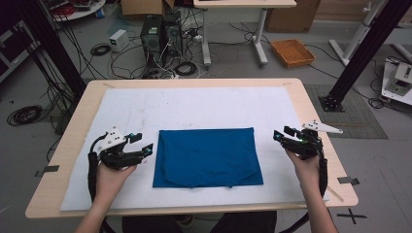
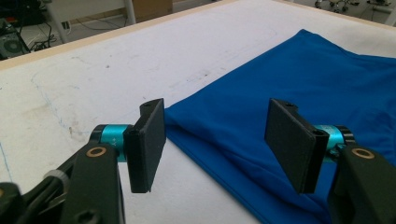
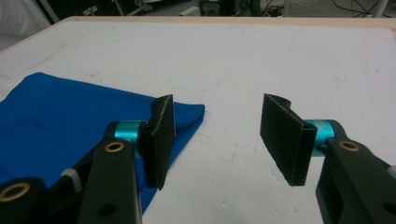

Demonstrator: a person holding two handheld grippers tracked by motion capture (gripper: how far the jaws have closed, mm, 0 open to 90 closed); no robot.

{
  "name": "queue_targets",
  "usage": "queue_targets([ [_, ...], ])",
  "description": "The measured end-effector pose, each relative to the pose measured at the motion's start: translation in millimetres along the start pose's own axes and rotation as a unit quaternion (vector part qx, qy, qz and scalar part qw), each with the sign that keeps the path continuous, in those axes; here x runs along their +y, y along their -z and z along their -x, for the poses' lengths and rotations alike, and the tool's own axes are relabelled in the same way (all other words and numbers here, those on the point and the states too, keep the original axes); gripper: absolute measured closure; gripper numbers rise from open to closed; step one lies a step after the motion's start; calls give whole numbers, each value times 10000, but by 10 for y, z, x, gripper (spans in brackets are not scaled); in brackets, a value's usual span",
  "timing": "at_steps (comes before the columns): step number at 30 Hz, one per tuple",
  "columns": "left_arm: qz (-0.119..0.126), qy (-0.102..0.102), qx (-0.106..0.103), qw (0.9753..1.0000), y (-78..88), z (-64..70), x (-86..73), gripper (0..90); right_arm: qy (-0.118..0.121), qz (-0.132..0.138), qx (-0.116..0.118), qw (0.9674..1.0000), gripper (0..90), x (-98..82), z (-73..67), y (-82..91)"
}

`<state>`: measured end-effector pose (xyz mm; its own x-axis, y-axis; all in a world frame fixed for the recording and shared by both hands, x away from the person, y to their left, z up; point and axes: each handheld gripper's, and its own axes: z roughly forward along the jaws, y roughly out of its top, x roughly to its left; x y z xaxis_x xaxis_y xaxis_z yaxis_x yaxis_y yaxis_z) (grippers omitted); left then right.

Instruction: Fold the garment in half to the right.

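Observation:
A folded blue cloth (image 1: 207, 157) lies flat in the middle of the white mat (image 1: 194, 104). My left gripper (image 1: 142, 144) hovers just off the cloth's left edge, open, nothing between its jaws. In the left gripper view that gripper (image 2: 217, 140) frames the blue cloth's (image 2: 299, 93) near corner. My right gripper (image 1: 282, 134) is held to the right of the cloth, a short gap away, open and empty. In the right gripper view this gripper (image 3: 217, 135) points over bare mat, with the blue cloth's (image 3: 51, 116) corner behind its left jaw.
The wooden table (image 1: 311, 116) has a rim showing around the mat. On the floor beyond stand computer towers (image 1: 160, 34), tangled cables, an orange tray (image 1: 293, 52) and a desk's legs. Black frame posts rise at both sides.

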<state>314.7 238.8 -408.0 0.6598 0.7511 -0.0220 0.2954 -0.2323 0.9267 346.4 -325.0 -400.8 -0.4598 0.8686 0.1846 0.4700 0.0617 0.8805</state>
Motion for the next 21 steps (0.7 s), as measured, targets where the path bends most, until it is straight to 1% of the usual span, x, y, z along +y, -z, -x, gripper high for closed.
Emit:
queue_targets([
  [3, -115, -108, -36, 9999, -16, 14, 0, 385, 0, 17, 6, 10000, 453, 6, -10, -1],
  [5, -177, -170, -24, 9997, -28, 28, -7, 390, 15, 7, -4, 10000, 453, 7, -7, -10],
  [6, -160, -165, -109, 9997, -32, 31, -13, 392, 12, 1, -13, 10000, 453, 6, -5, -12],
  [7, -65, -87, -255, 9996, -31, 22, -24, 392, 15, 4, -4, 10000, 454, 5, -1, -15],
  [8, 32, 9, -353, 9994, -26, 18, -33, 392, -4, -3, -11, 10000, 454, 3, -1, -15],
  [9, 111, 18, -398, 9991, -24, 26, -39, 392, 9, 1, -14, 10000, 455, 0, 4, -13],
  [11, 288, -195, -442, 9984, -17, 62, -54, 392, -4, 2, -19, 10000, 456, -3, 7, -6],
  [12, 353, -220, -465, 9981, -16, 80, -58, 392, 2, 0, -18, 10000, 456, -4, 9, -2],
  [13, 404, -181, -533, 9976, -15, 97, -58, 392, 11, 4, -30, 10000, 457, -3, 12, 2],
  [14, 462, -61, -607, 9971, -12, 117, -59, 392, 6, 9, -29, 10000, 457, 0, 12, 9],
  [15, 478, 125, -719, 9962, -5, 145, -56, 392, 0, 29, -31, 10000, 457, 3, 12, 16],
  [16, 398, 240, -801, 9957, 1, 162, -47, 392, -4, 45, -40, 10000, 457, 9, 10, 27],
  [17, 194, 403, -935, 9946, 6, 183, -29, 407, 3, 63, -32, 10000, 457, 12, 10, 33],
  [18, -4, 495, -1030, 9934, 3, 206, -19, 418, -2, 71, -20, 10000, 456, 16, 5, 38],
  [19, -163, 584, -1048, 9926, 4, 231, -24, 418, 16, 70, -16, 10000, 457, 17, 3, 41],
  [20, -278, 716, -1027, 9917, 11, 248, -46, 419, 16, 73, -16, 10000, 457, 18, -1, 41],
  [21, -342, 795, -970, 9915, 25, 265, -72, 431, 22, 76, -18, 10000, 457, 20, -2, 35],
])
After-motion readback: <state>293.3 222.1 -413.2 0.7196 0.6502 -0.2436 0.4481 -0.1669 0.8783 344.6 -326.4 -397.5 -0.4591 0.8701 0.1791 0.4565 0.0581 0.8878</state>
